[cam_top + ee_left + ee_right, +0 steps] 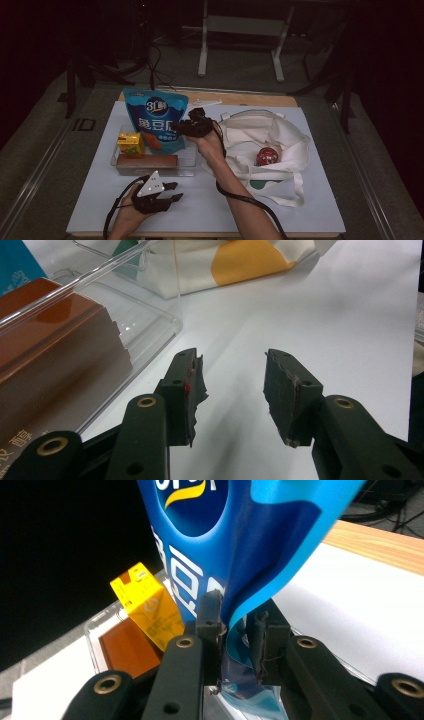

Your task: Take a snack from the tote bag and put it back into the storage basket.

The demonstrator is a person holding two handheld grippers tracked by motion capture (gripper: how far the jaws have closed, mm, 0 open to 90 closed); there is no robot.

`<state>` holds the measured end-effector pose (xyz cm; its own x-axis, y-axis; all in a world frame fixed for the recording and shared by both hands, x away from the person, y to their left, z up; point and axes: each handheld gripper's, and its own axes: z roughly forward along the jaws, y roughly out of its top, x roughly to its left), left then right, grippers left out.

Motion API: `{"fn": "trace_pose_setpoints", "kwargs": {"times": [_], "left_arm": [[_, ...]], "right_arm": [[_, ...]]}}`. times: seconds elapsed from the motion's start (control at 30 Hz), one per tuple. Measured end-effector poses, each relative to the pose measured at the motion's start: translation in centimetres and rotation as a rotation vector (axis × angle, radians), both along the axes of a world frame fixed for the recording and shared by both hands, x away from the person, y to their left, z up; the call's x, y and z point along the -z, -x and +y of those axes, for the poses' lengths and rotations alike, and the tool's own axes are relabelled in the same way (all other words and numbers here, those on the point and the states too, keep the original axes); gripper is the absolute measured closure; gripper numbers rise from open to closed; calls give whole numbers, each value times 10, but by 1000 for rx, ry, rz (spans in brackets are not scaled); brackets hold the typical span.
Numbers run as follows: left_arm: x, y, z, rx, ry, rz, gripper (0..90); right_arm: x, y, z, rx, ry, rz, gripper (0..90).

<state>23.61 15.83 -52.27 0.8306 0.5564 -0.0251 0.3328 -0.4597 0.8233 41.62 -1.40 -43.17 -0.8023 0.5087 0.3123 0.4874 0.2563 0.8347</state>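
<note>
White table sheet [300, 200] is filling the middle of the high view. Cream tote bag [270, 135] is lying right of centre, red ball [267, 156] sitting in its mouth. Blue snack pouch [152, 122] is standing upper left of centre in the clear tray [187, 167]; right gripper [192, 127] is pinching its lower edge, jaws narrow on the foil [235, 630]. Brown box [146, 161] and yellow carton [131, 143] are sitting in the same tray. Left gripper [167, 192] is resting lower left, jaws wide, holding nothing
</note>
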Motion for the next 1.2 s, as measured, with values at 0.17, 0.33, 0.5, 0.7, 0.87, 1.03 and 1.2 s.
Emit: {"fn": "trace_pose_setpoints", "kwargs": {"times": [0.17,0.33,0.5,0.7,0.87,1.03,1.2], "left_arm": [[0,0,0,3,-3,0,573],[0,0,0,4,-4,1,572],[0,0,0,7,-4,1,572],[1,0,0,5,-6,1,572],[1,0,0,0,-5,-2,571],[1,-1,-1,0,-10,-1,571],[2,-2,-1,-10,-9,-5,570]], "right_arm": [[5,0,6,-14,-57,7,774],[9,-2,11,-16,-95,9,776],[4,-5,11,-18,-41,-8,759],[-3,-2,11,-34,108,-39,633],[-9,3,8,-38,179,-70,534],[-21,6,-3,-34,207,-97,508],[-29,7,-17,-36,250,-115,512]]}}
